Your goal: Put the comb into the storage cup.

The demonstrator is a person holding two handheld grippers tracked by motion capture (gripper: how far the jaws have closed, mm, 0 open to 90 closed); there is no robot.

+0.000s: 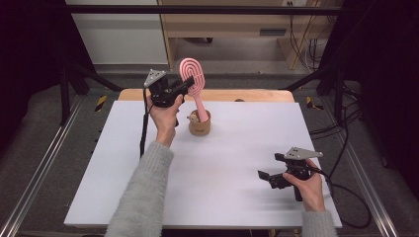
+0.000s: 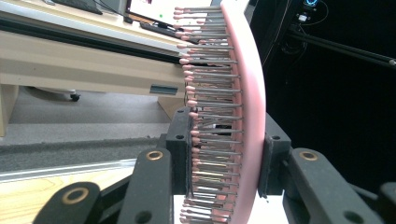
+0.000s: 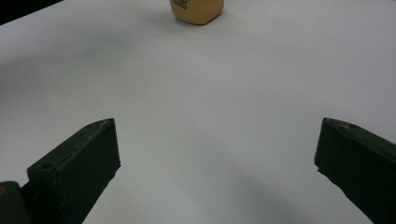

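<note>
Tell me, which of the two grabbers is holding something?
The left gripper: it pinches the pink hairbrush over the tan cup. The right gripper is open.

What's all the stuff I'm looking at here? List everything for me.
hairbrush: one, pink, its handle down in the cup, its head clamped in the left claw
cup: one, tan, on the far middle of the board; a small figure sits at its rim
board: one, white, covering the tabletop
tabletop: one, light wood, a strip showing at the far edge
shelf unit: one, light wood, behind the table
left claw: one, black with a grey plate, shut on the hairbrush head, raised above the board
right claw: one, black with a grey plate, open, low over the near right of the board
sleeves: two, grey
</note>
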